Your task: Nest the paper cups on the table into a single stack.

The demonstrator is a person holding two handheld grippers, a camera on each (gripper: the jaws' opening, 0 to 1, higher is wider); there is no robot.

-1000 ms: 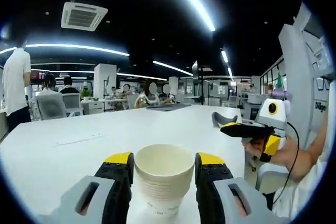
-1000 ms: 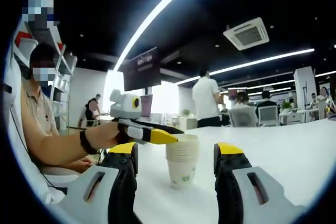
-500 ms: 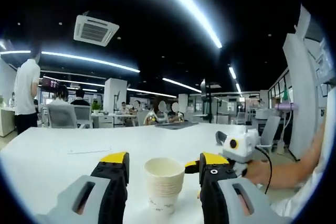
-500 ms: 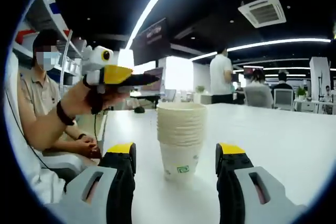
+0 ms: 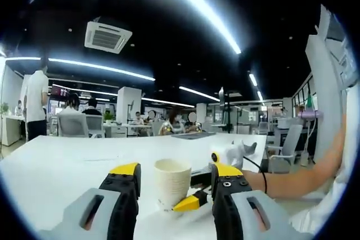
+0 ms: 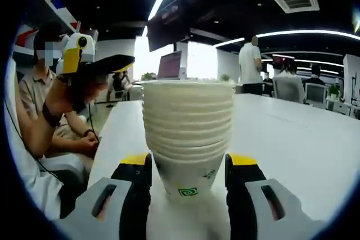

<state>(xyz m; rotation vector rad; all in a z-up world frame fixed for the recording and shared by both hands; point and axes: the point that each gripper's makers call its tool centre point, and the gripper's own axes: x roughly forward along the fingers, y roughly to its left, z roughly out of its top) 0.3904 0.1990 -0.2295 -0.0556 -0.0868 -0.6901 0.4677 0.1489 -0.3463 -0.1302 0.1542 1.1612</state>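
Comparing with a second ago, the right gripper [image 6: 188, 164] has come close to the stack of cups [image 6: 188, 122], and its jaws now stand on both sides of the lowest cup, very near or touching; I cannot tell if they press it. The left gripper [image 5: 172, 173] has drawn back from the stack of cups [image 5: 171, 184], which is now farther ahead of its wide, empty jaws. In the left gripper view the right gripper [image 5: 194, 199] reaches in at the foot of the stack. I judge the nesting is finished and the right side takes over the stack. It stands upright on the white table [image 6: 281, 133], many rims packed one above another, with a small green mark on the lowest cup.
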